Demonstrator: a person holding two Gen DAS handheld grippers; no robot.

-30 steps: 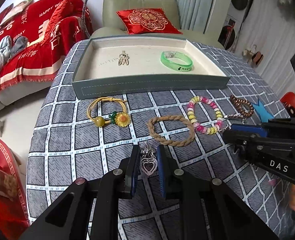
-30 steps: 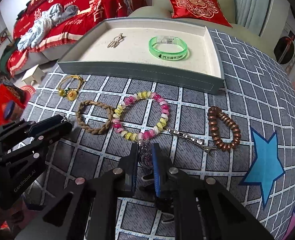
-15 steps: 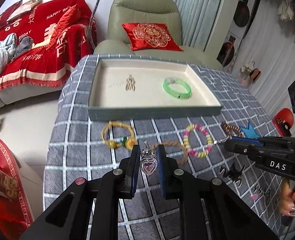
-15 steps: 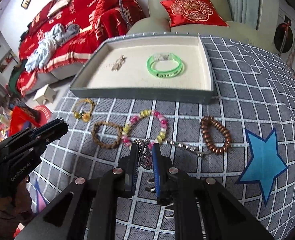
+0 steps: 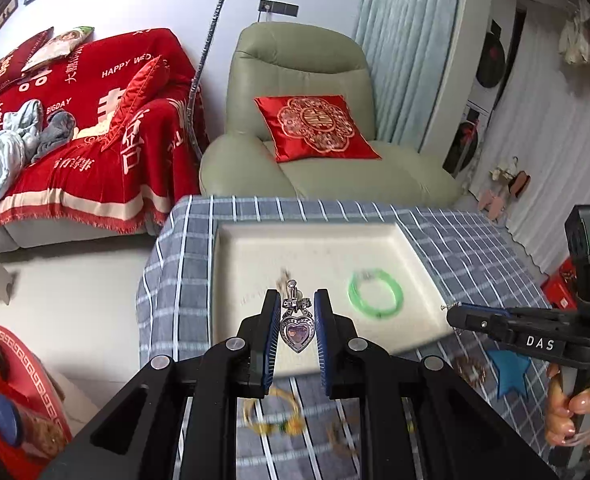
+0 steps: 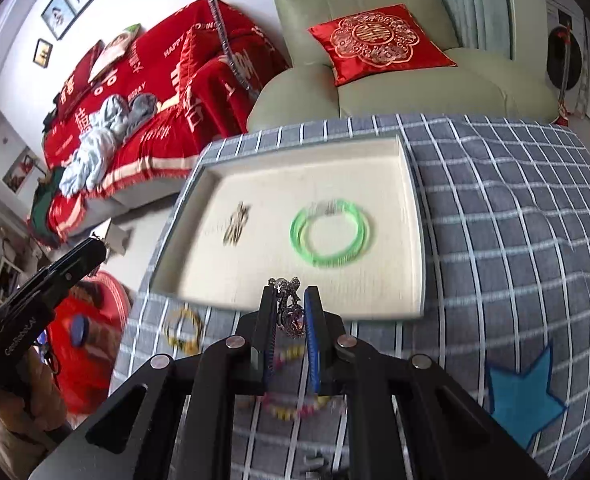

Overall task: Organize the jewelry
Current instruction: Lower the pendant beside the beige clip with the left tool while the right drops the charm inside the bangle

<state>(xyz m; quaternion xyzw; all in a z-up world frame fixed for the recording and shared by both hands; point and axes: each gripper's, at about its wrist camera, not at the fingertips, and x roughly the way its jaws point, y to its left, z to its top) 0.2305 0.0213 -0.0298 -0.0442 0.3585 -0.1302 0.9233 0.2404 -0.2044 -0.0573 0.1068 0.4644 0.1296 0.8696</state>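
The silver heart-shaped pendant, clamped in the left gripper, has risen from the checked cloth toward the cream tray. The right gripper pinches a second silver charm, also lifted; both look ready for the tray.

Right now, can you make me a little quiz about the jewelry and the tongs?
1. True or false: the green bracelet lies inside the tray.
2. What shape is the pendant in the left tongs? A) star B) heart C) flower
3. What colour is the cushion on the armchair?

Key: 1 true. 2 B, heart. 3 red.
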